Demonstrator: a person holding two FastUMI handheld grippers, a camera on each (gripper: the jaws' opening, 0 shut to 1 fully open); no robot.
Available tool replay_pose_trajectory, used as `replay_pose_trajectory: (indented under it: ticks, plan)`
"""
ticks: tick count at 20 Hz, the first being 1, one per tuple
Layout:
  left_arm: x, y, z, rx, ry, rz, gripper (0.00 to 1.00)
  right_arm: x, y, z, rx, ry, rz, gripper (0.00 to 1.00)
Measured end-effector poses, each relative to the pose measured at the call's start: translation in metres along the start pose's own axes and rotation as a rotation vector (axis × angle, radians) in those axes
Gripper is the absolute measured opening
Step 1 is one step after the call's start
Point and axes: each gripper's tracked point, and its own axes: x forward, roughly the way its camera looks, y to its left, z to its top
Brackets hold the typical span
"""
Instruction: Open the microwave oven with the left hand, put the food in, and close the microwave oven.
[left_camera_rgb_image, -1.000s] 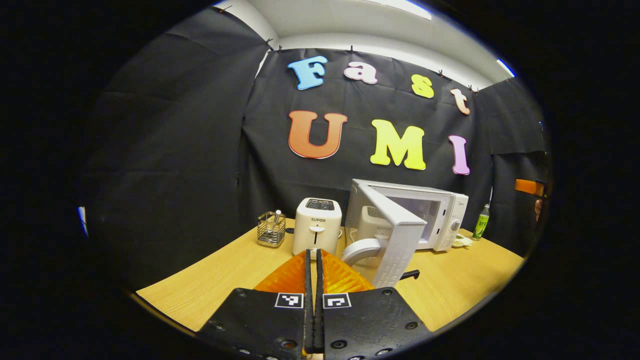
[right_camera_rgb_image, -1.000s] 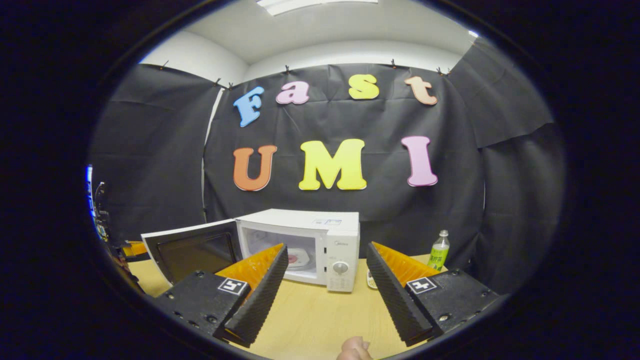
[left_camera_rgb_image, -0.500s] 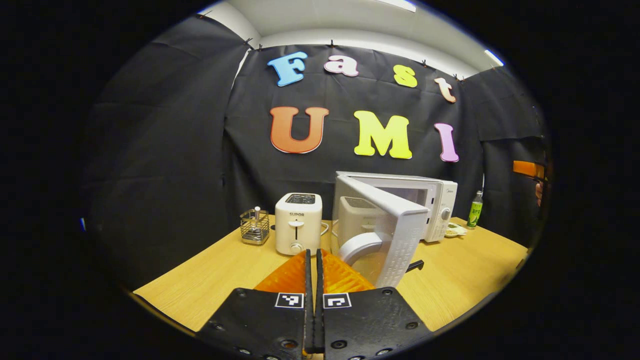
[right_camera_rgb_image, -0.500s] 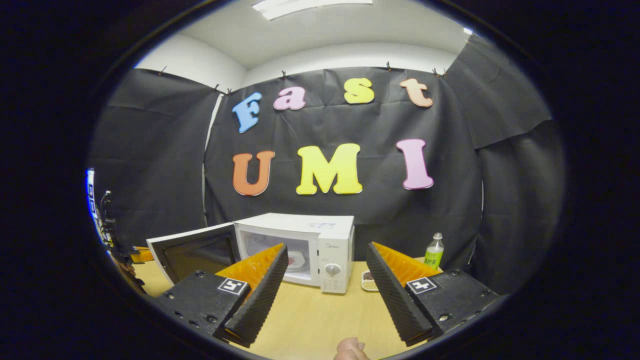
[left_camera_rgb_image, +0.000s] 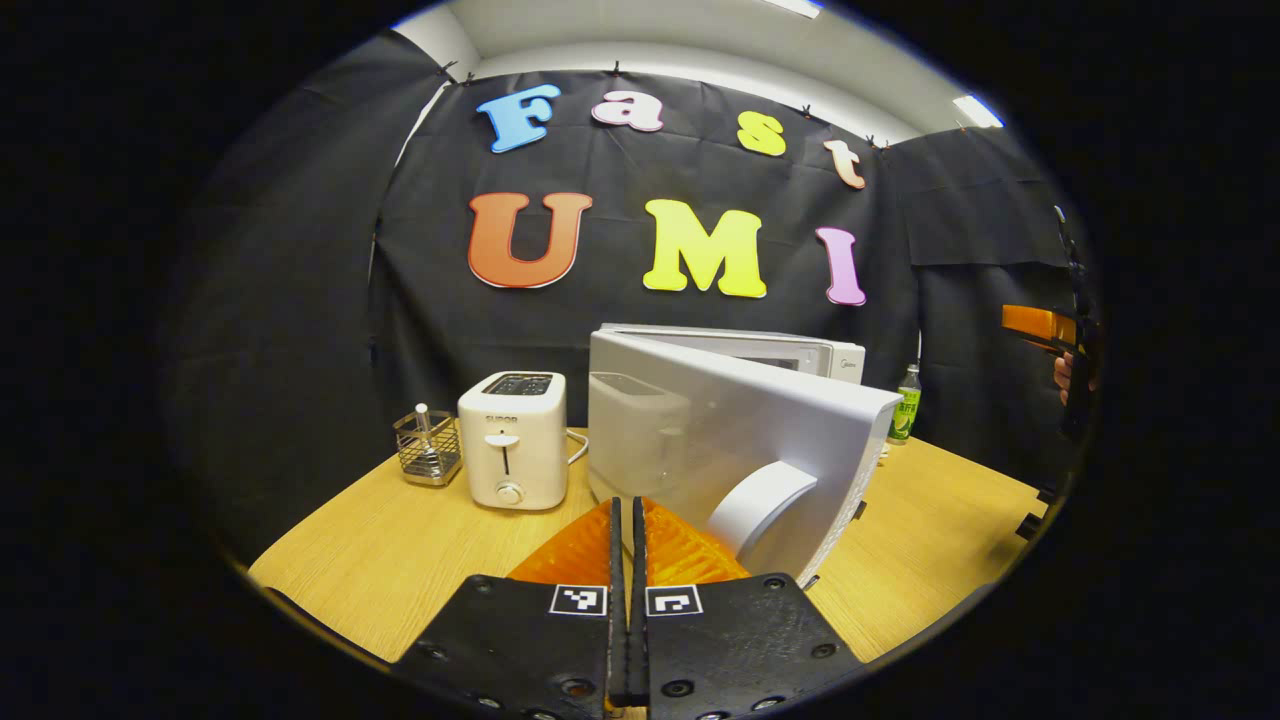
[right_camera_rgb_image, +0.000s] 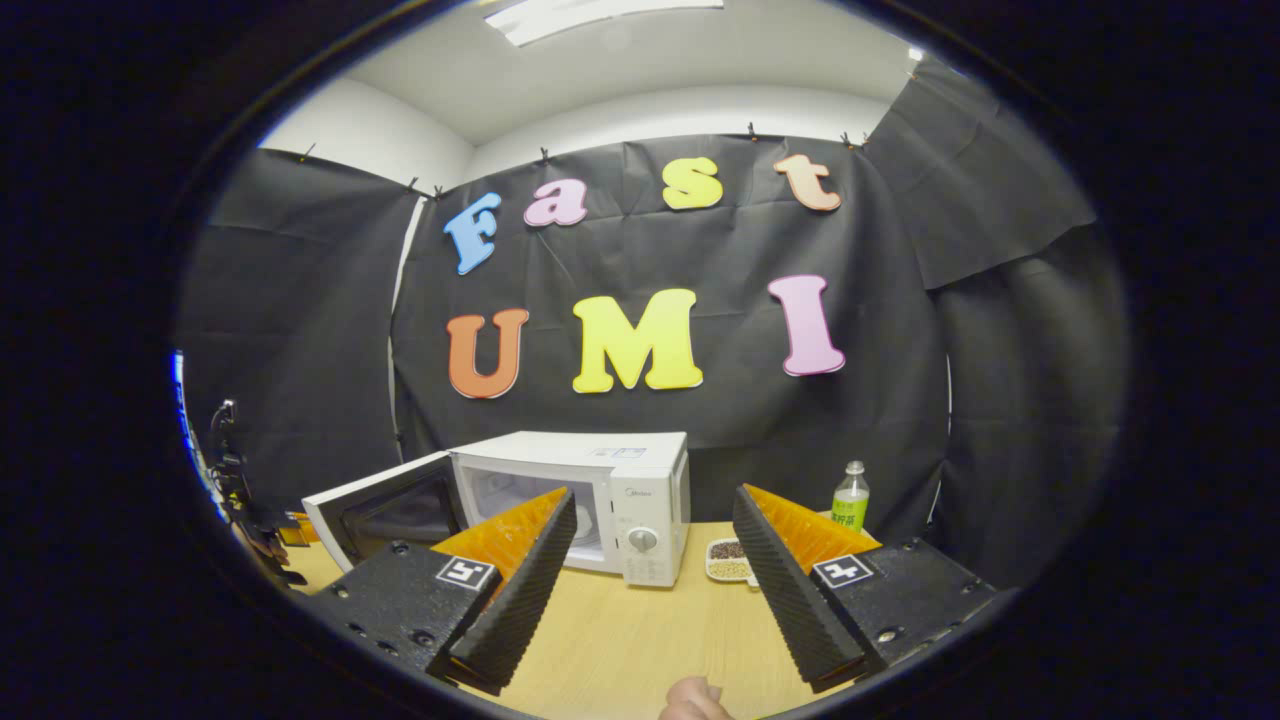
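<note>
White microwave oven (left_camera_rgb_image: 740, 420) fills mid-frame in the left gripper view, its door (left_camera_rgb_image: 730, 450) partly swung out; the left gripper (left_camera_rgb_image: 628, 520) has its jaws pressed together, empty. Right gripper view: microwave (right_camera_rgb_image: 600, 500) lower centre on the desk (right_camera_rgb_image: 650, 640), the right gripper (right_camera_rgb_image: 650, 550) with jaws wide apart, empty.

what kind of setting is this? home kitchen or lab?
Likely a staged recording booth, not a home kitchen: black cloth wall pinned up behind a wooden table holding a microwave, toaster and green bottle.
</note>
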Motion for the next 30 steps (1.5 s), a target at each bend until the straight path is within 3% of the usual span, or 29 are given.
replay_pose_trajectory:
  ticks: [4,5,7,8,11,17,18,19,20,21,23,24,25,30]
  plan:
    - [0.02,-0.027,-0.008,0.032,0.015,-0.113,0.0,-0.001,-0.006,0.002,-0.003,-0.004,-0.007,1.0]
    - [0.023,-0.031,-0.008,0.043,0.012,-0.135,0.0,-0.002,-0.007,0.002,-0.003,-0.006,-0.007,0.91]
    - [0.025,-0.051,-0.006,0.051,-0.001,-0.202,0.0,-0.002,-0.013,0.003,0.0,-0.014,-0.022,0.91]
    - [0.029,-0.061,-0.004,0.054,-0.009,-0.237,0.0,-0.003,-0.016,0.002,0.002,-0.016,-0.027,1.0]
    - [0.042,-0.076,-0.005,0.067,-0.001,-0.289,0.0,-0.002,-0.022,-0.001,0.007,-0.012,-0.041,1.0]
    - [0.075,-0.105,0.0,0.079,0.004,-0.33,0.0,-0.002,-0.026,-0.001,0.007,-0.015,-0.032,1.0]
    - [0.08,-0.11,0.001,0.083,0.001,-0.331,0.0,-0.002,-0.028,-0.003,0.003,-0.017,-0.038,0.91]
    - [0.086,-0.115,0.001,0.083,0.001,-0.335,0.0,-0.001,-0.031,-0.003,-0.001,-0.018,-0.044,1.0]
    - [0.092,-0.121,0.002,0.081,0.001,-0.338,0.0,-0.001,-0.034,-0.004,-0.005,-0.018,-0.05,0.91]
    - [0.097,-0.127,0.002,0.08,0.003,-0.342,0.0,0.0,-0.038,-0.006,-0.008,-0.017,-0.055,1.0]
    - [0.109,-0.135,0.003,0.085,0.001,-0.336,0.0,0.004,-0.044,-0.008,-0.007,-0.014,-0.062,1.0]
    - [0.116,-0.14,0.002,0.084,0.004,-0.331,0.0,0.006,-0.045,-0.008,-0.005,-0.01,-0.062,0.91]
    - [0.123,-0.144,0.002,0.084,0.006,-0.325,0.0,0.007,-0.048,-0.01,-0.003,-0.007,-0.063,1.0]
    - [0.153,-0.162,0.008,0.082,0.0,-0.299,0.0,0.015,-0.067,-0.019,0.0,0.002,-0.074,1.0]
